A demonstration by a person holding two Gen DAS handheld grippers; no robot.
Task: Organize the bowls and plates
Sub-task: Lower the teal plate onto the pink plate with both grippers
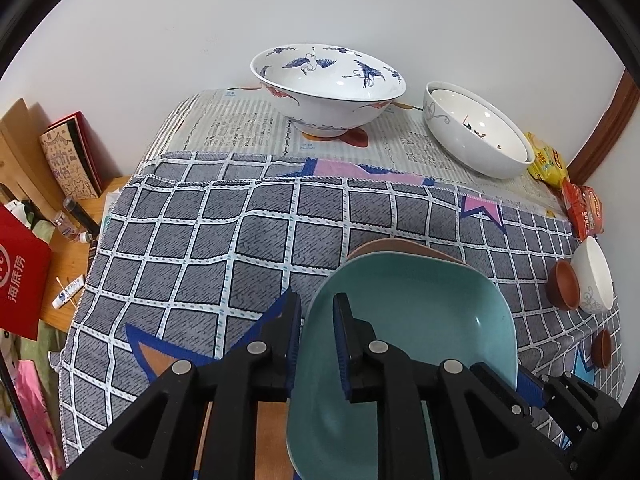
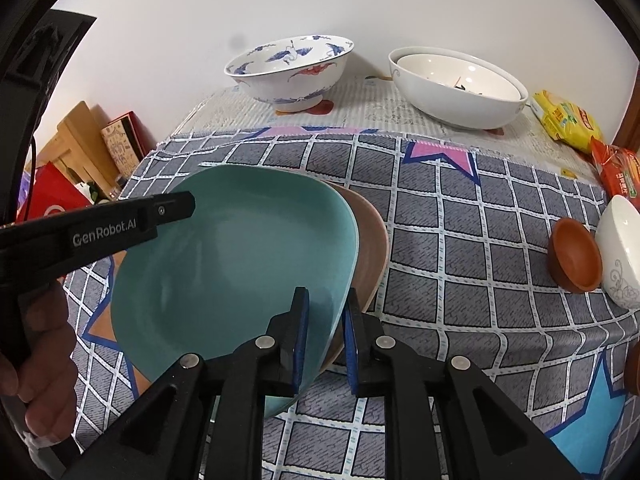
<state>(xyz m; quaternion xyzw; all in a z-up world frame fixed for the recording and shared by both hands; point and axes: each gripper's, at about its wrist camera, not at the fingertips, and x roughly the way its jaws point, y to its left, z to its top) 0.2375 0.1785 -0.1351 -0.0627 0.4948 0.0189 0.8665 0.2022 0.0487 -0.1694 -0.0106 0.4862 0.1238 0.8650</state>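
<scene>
A teal plate (image 1: 420,320) (image 2: 232,264) lies on top of a brown plate (image 1: 400,246) (image 2: 370,248) on the checked cloth, near its front edge. My left gripper (image 1: 318,312) straddles the teal plate's left rim. One finger is outside and one over the plate's inside, with a little slack at the pads, so it is open. From the right wrist view the left gripper (image 2: 188,202) reaches in from the left, a hand behind it. My right gripper (image 2: 326,308) straddles the right rim the same way, open. Its blue pad (image 1: 528,388) shows at that rim.
At the back stand a blue crane-patterned bowl (image 1: 328,88) (image 2: 288,72) and nested white bowls (image 1: 480,132) (image 2: 456,88). A small brown cup (image 2: 576,256) and a small white bowl (image 2: 620,252) lie on their sides at the right, snack packets (image 2: 568,120) behind. A cluttered side desk (image 1: 68,280) stands left.
</scene>
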